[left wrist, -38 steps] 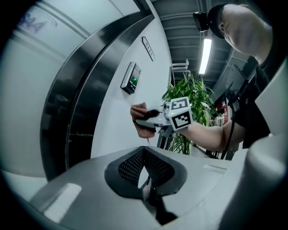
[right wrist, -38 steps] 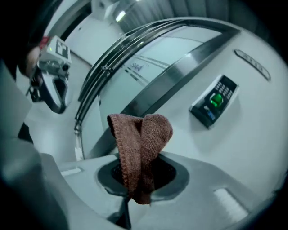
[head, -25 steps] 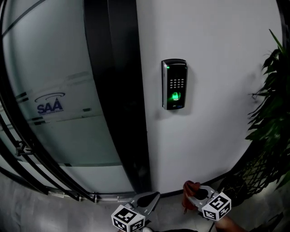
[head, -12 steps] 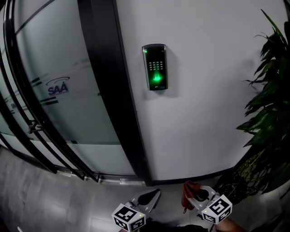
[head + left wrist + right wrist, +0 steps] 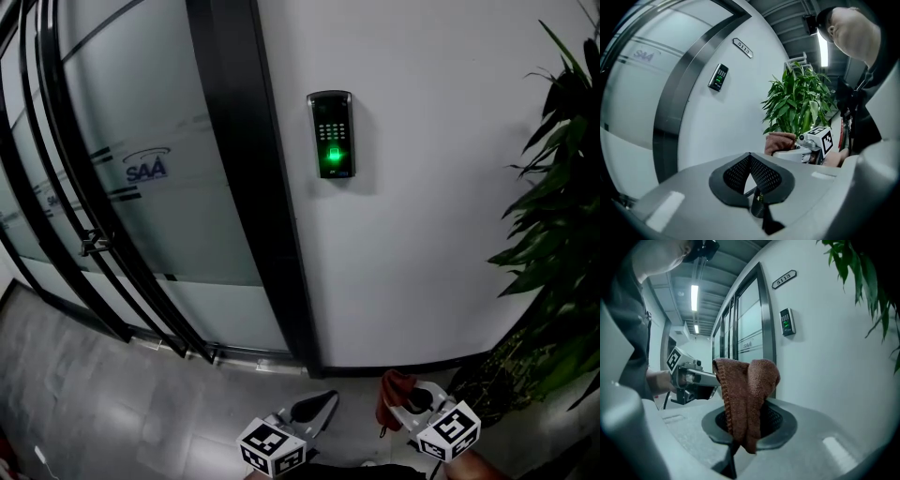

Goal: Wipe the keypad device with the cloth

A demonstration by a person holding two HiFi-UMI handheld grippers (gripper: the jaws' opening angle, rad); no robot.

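Observation:
A black keypad device [image 5: 332,134] with a glowing green sensor hangs on the white wall; it shows small in the left gripper view [image 5: 718,78] and the right gripper view [image 5: 787,322]. My right gripper [image 5: 743,427] is shut on a folded brown cloth [image 5: 745,394], seen as a reddish lump [image 5: 392,394] at the head view's bottom edge. My left gripper [image 5: 750,176] is shut with nothing in it and sits low beside the right one [image 5: 323,403]. Both grippers are far below the keypad.
A dark door frame [image 5: 253,187] and frosted glass door [image 5: 150,206] stand left of the keypad. A leafy potted plant [image 5: 558,225] fills the right side. A room number plate [image 5: 742,47] sits above the keypad. Grey floor [image 5: 103,403] lies below.
The view has shifted, so the keypad sits higher and smaller in the head view and more floor shows. Both grippers stay low at the bottom edge, the cloth still held.

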